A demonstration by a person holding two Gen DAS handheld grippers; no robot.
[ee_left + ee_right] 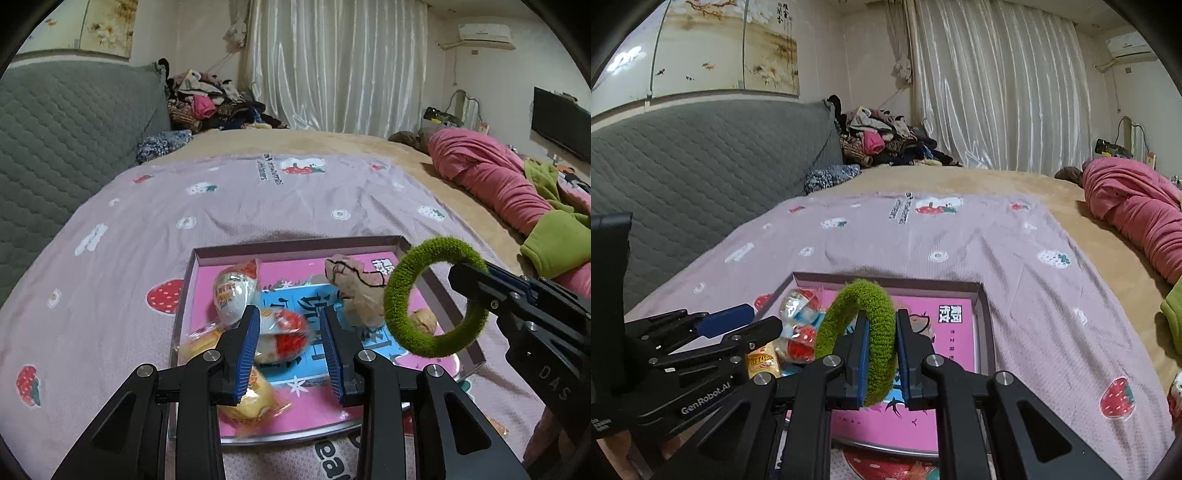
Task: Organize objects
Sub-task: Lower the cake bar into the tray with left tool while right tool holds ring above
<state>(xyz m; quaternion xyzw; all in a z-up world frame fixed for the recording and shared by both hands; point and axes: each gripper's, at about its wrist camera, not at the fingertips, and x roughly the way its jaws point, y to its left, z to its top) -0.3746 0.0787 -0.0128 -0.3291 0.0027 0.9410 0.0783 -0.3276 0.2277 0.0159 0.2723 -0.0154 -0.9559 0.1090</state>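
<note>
Here my right gripper [882,345] pinches the green ring [858,338] between its blue pads, holding it in the air above the tray [280,246], toward the tray's right side. My left gripper [290,345] hangs spread and empty over the tray's near left part, its pads apart on either side of a red-and-white snack [284,334]. Inside the tray lie an egg-shaped packet [234,291], yellow snacks [251,402], a beige pouch [354,291] and a walnut [424,321]. The tray sits on the bed's pink sheet [221,206].
</note>
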